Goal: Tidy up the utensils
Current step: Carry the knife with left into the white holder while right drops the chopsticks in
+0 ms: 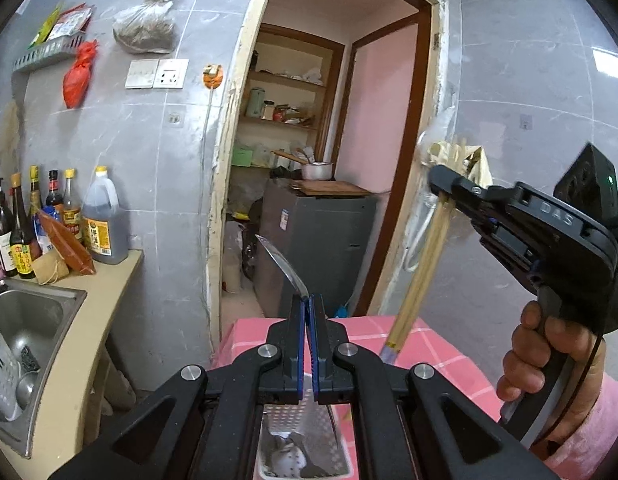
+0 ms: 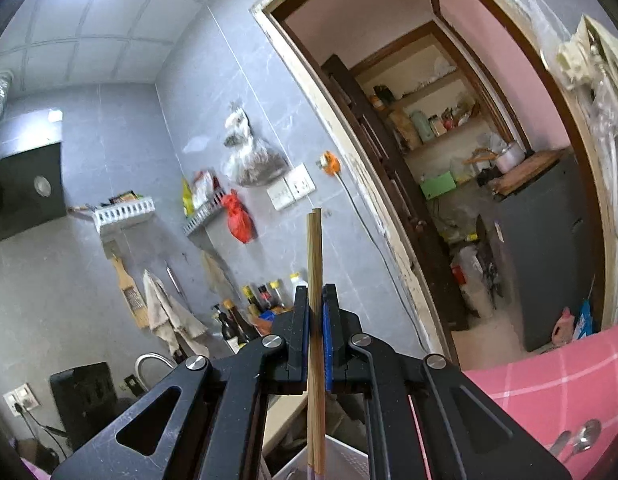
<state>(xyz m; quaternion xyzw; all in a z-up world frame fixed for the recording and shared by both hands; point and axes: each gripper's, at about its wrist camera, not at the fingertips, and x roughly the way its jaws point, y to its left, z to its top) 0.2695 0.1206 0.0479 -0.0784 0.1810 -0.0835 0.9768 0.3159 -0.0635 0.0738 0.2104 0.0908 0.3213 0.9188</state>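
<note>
Chopsticks (image 2: 315,320) are standing pinched upright in the closed right gripper (image 2: 316,300), while the closed left gripper (image 1: 308,308) is clamping a metal utensil (image 1: 283,266), its blade angling upward; both are likely being carried above the white perforated basket (image 1: 305,432) for sorting. Beneath them, a pink checked surface (image 1: 429,352) is lying near two spoons (image 2: 577,440), a doorway (image 1: 341,120) and a sink (image 1: 25,312).

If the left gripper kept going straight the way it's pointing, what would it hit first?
Probably nothing nearby. The left gripper, shut on a knife, points past the pink checked table toward the open doorway; the grey cabinet beyond looks first in line, though depth is unclear.
</note>
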